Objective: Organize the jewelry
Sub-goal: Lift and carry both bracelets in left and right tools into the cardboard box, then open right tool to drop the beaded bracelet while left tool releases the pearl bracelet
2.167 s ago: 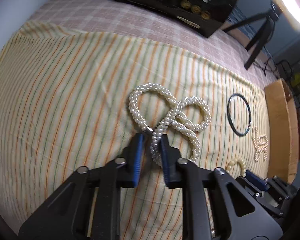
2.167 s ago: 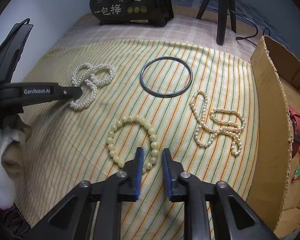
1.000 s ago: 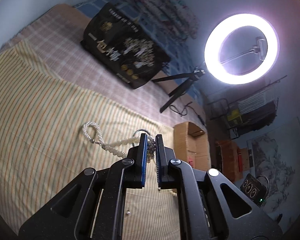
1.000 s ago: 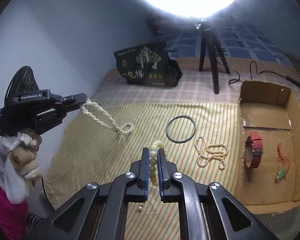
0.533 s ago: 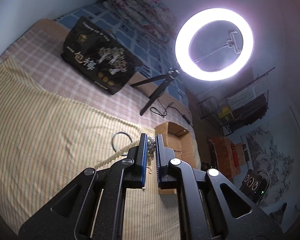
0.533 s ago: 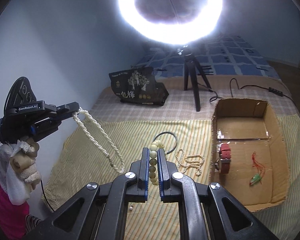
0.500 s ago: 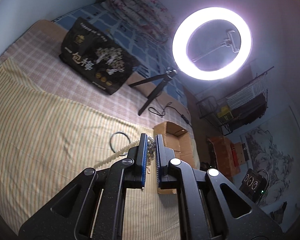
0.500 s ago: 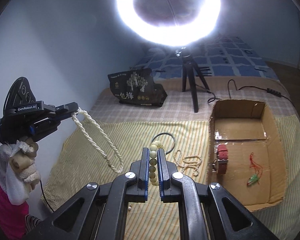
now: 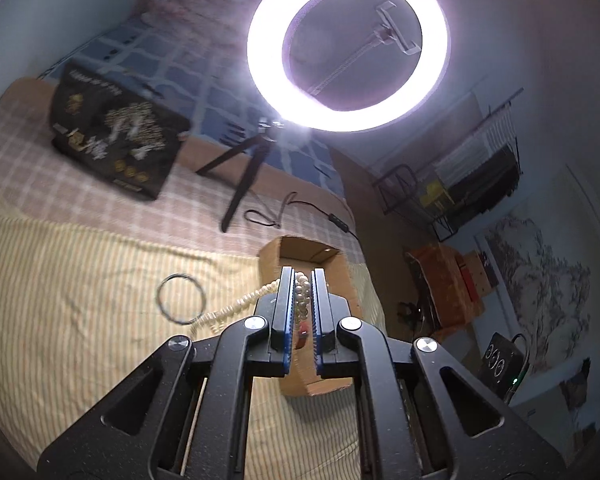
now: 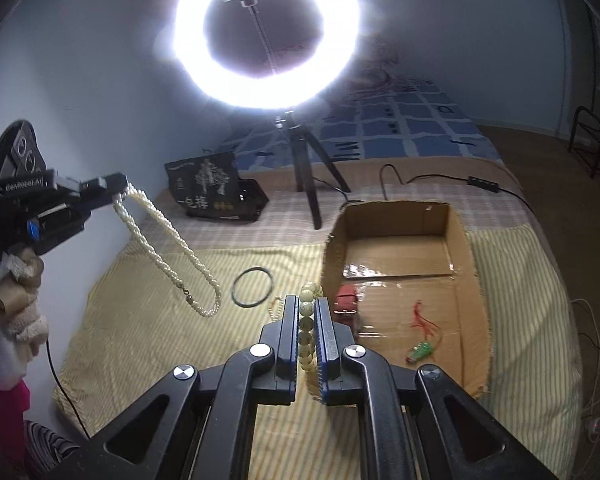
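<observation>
My left gripper (image 9: 301, 280) is shut on a thick white pearl necklace (image 9: 236, 305), held high above the striped cloth; from the right wrist view that gripper (image 10: 116, 184) shows at the left with the necklace (image 10: 168, 248) dangling in a long loop. My right gripper (image 10: 307, 304) is shut on a cream bead bracelet (image 10: 306, 322), raised near the left wall of the open cardboard box (image 10: 464, 248). The box holds a red band (image 10: 346, 298) and a red-and-green charm (image 10: 420, 336). A dark bangle (image 10: 252, 287) and a thin pearl strand (image 10: 274, 308) lie on the cloth.
A ring light on a tripod (image 10: 304, 184) stands behind the box, with a cable (image 10: 440, 178) running right. A black printed bag (image 10: 212, 192) sits at the back. The striped cloth (image 10: 140, 312) covers the bed; the box (image 9: 348, 276) also shows ahead of my left gripper.
Both grippers have risen and moved towards the box with their jewelry. The pearl necklace, earlier lifted off the cloth, now hangs free and swings closer to the box.
</observation>
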`<state>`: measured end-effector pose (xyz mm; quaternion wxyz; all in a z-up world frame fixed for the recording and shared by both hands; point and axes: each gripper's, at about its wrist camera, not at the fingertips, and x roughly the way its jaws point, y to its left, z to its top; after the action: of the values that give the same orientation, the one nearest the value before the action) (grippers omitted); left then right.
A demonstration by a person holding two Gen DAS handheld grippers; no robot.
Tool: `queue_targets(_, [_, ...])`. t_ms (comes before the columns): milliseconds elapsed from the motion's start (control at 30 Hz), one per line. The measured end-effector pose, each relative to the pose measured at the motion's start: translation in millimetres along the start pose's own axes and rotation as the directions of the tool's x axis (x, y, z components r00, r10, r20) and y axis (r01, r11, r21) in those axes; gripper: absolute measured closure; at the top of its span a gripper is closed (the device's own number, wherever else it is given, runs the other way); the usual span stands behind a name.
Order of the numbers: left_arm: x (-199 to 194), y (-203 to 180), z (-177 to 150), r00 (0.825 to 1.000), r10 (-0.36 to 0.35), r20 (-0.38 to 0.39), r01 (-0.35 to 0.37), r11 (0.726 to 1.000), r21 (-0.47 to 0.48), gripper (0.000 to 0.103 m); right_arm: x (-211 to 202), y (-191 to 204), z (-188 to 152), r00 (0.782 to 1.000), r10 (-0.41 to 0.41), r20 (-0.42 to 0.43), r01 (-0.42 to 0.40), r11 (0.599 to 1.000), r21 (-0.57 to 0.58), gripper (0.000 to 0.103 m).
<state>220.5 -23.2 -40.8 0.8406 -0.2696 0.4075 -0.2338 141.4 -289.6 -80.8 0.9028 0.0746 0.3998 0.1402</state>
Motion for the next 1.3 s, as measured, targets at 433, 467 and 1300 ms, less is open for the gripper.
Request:
queue_targets(433, [69,-90,9,0.998,-0.028,-0.055,0.036,0.989,0.141,0.098,-17,-39,-4,0.999,-0.037,0.004,0.037,0.998,0.044,0.098])
queue_targets(467, [76,-95,9,0.998,-0.03,-0.062,0.039,0.988,0.148,0.098,-17,-41,-5,0.999,-0.039,0.002,0.039,0.998,0.047,0.098])
queue_targets(1300, [165,-119,2,0.986,0.079,-0.146,-0.048,0.978,0.204,0.095,-8,-65,-16,0.998,-0.044,-0.045,0.048,0.996,0.081,0.057])
